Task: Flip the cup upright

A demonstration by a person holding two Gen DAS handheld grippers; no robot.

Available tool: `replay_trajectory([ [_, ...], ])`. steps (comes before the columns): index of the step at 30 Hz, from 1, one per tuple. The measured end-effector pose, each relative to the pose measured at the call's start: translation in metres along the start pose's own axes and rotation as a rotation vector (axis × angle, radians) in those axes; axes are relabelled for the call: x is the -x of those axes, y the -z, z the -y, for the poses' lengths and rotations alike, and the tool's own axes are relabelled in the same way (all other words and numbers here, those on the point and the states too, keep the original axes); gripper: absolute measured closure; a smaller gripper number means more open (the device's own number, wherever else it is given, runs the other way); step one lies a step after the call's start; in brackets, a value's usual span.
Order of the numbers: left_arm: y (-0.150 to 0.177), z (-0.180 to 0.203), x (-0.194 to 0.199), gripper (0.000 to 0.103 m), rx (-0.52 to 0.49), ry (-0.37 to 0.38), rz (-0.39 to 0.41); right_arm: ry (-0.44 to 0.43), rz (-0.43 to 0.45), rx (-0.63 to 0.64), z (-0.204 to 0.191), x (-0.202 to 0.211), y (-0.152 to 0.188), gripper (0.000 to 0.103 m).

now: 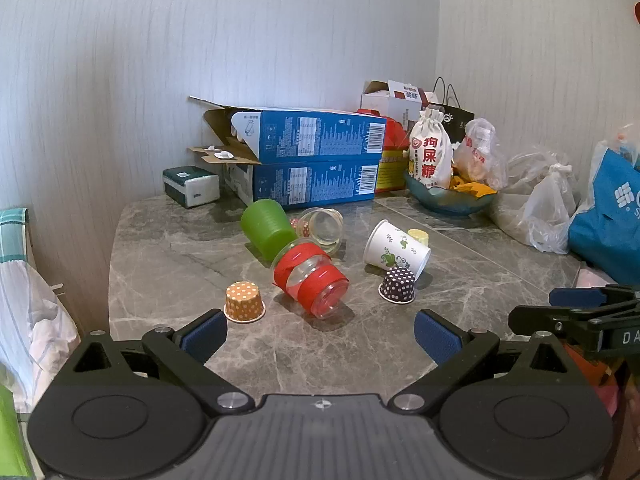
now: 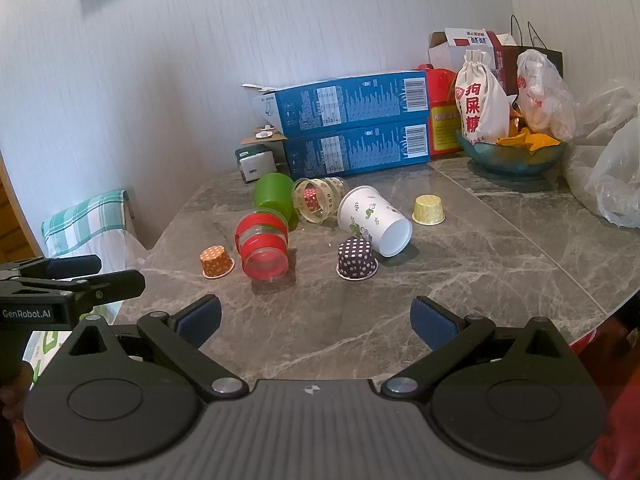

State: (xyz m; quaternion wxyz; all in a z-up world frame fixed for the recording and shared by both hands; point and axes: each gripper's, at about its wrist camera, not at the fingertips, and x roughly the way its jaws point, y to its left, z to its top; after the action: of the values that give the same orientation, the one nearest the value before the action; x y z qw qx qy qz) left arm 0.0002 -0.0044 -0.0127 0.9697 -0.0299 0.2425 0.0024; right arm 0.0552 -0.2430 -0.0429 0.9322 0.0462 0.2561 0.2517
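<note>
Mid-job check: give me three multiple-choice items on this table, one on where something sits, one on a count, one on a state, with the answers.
1. Where is the orange dotted cup relative to the red-banded clear cup, in the right wrist view?
A. To its left
B. Inside it
C. Behind the blue boxes

2. How many small dotted baking cups are on the table?
A. One
B. Three
C. Six

3. How is the white paper cup resting?
A. Upright
B. On its side
C. Held in a gripper

Answers:
1. A, it stands apart on that cup's left.
2. B, orange, dark purple and yellow; a red dotted shape seen through the clear cup is too unclear to count.
3. B, its open mouth faces sideways, and both the left gripper and right gripper are open and empty.
</note>
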Motion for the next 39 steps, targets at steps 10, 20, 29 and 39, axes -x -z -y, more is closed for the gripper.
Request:
replay_trajectory([
  [10,0.0017,-0.0016,-0.0011,0.002,0.004,0.003,-0.004,-0.008,-0.004,-0.031,0.005,0.0001,0.0,0.001],
  [20,0.0001,-0.001,-0.0023,0.002,0.006,0.004,-0.008,-0.011,-0.017,-0.031,0.0063,-0.0013,0.0003,0.001],
  [29,-0.0006,-0.0005,-0.003,0.002,0.009,0.007,-0.011,-0.015,-0.035,-0.034,0.0069,-0.0036,0.0011,0.001],
  [39,-0.0007,0.0,-0.0039,0.002,0.014,0.011,-0.015,-0.02,-0.046,-0.03,0.0072,-0.0039,0.0012,0.001],
])
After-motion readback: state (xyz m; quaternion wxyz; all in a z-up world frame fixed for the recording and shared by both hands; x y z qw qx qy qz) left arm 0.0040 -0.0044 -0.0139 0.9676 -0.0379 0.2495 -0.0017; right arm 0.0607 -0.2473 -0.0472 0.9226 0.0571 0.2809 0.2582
